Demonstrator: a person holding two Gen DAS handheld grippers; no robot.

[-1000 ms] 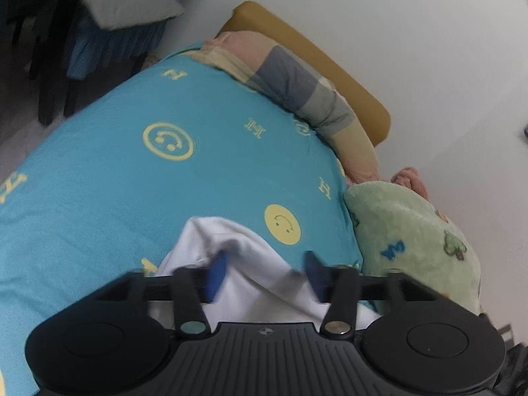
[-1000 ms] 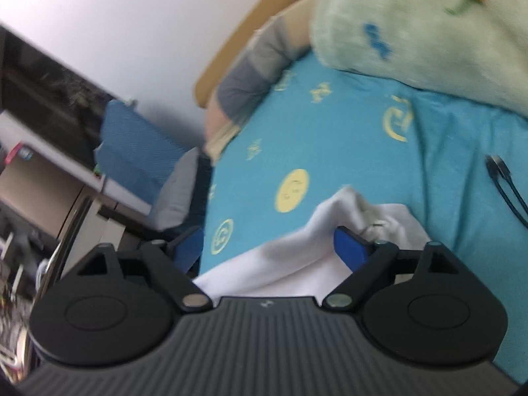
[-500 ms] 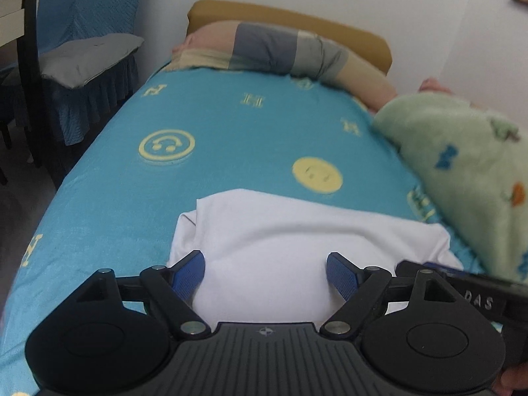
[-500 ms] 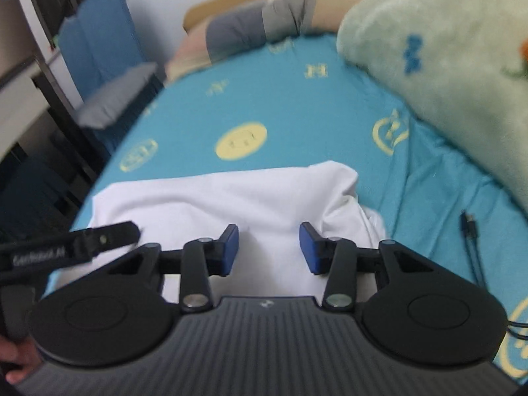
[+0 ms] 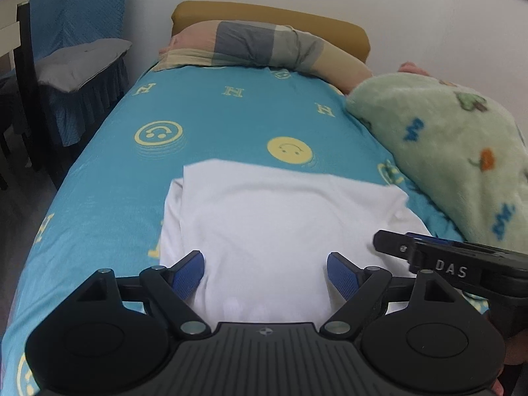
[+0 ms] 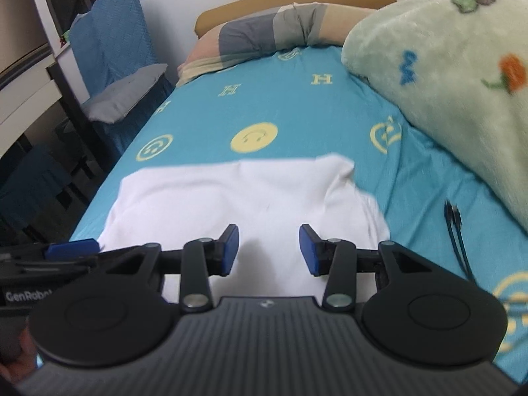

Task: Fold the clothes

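Observation:
A white garment (image 5: 280, 214) lies spread flat on the blue smiley-print bed sheet (image 5: 214, 115), its right corner slightly rumpled (image 6: 343, 171). My left gripper (image 5: 265, 257) hovers over the garment's near left part, open wide with nothing between its pads. My right gripper (image 6: 269, 234) hovers over the near right part with its jaws about half apart and empty, so it is open too. Each gripper shows at the edge of the other's view: the right one's finger (image 5: 396, 244), the left one's blue pad (image 6: 72, 249).
A fluffy green blanket (image 5: 445, 148) is heaped along the bed's right side. A patchwork pillow (image 5: 264, 46) lies against the tan headboard (image 5: 346, 29). A black cable (image 6: 457, 234) lies right of the garment. A blue-covered chair (image 5: 82, 62) stands left of the bed.
Both grippers rolled level and drew back toward the bed's near end. The garment, bunched at the jaws before, now lies flat. The right jaws narrowed; the left widened.

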